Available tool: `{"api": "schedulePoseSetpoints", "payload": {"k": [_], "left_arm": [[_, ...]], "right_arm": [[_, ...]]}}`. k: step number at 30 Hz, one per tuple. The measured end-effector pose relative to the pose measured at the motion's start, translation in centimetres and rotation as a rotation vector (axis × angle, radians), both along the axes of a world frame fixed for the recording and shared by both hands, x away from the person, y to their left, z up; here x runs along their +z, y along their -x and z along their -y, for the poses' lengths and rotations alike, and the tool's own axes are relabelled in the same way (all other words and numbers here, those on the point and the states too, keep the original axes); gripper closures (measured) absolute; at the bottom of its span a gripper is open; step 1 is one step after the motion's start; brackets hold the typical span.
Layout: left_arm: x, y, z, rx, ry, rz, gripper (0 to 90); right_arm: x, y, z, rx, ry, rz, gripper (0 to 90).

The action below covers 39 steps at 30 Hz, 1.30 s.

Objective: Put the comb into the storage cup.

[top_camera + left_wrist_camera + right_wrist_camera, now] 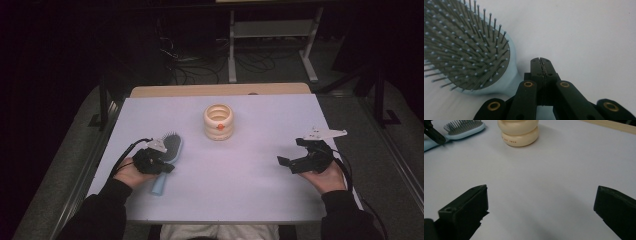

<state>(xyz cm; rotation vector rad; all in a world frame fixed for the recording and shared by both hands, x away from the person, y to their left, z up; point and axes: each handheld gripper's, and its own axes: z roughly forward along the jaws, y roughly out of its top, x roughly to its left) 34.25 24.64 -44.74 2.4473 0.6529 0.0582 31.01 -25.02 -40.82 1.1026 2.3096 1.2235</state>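
A light-blue hairbrush (pixel 172 145) with dark bristles lies at the left of the white table (pixel 240 190), bristles up. My left gripper (pixel 169 168) rests over its handle, beside the brush head (pixel 466 47). Its jaws are shut, tips (pixel 540 63) pressed together with nothing between them. My right gripper (pixel 292 151) hovers at the right side of the table, jaws open wide (pixel 541 202) over bare surface. A cream ribbed round holder (pixel 218 121) stands upright at the table's middle back; the right gripper view has it (pixel 519 132) ahead, with the hairbrush (pixel 461 128) to its left.
A wooden strip (pixel 220 90) runs along the table's far edge. Beyond it, cables (pixel 200 70) lie on the dark floor beside a white metal stand (pixel 272 30). Bare tabletop spreads between the two grippers.
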Motion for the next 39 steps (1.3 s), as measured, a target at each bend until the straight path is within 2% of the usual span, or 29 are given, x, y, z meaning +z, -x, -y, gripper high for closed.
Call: {"api": "schedulePoseSetpoints", "payload": {"k": [14,23,29,39], "left_arm": [[-0.1,0.1,-2.6,0.039,0.043,-0.014,89.7],[-0.2,0.0,-3.9,0.064,0.048,-0.027,89.7],[-0.3,-0.1,-4.7,0.087,0.037,-0.010,89.7],[-0.5,-0.5,-5.7,0.125,0.036,-0.009,89.7]], "right_arm": [[-0.1,0.0,-0.1,0.003,0.006,-0.005,0.0],[-0.1,0.0,-0.2,0.005,0.009,-0.006,0.0],[-0.1,0.0,-0.2,0.006,0.010,-0.006,0.0],[-0.2,0.0,-0.3,0.013,0.020,-0.007,0.0]]}}
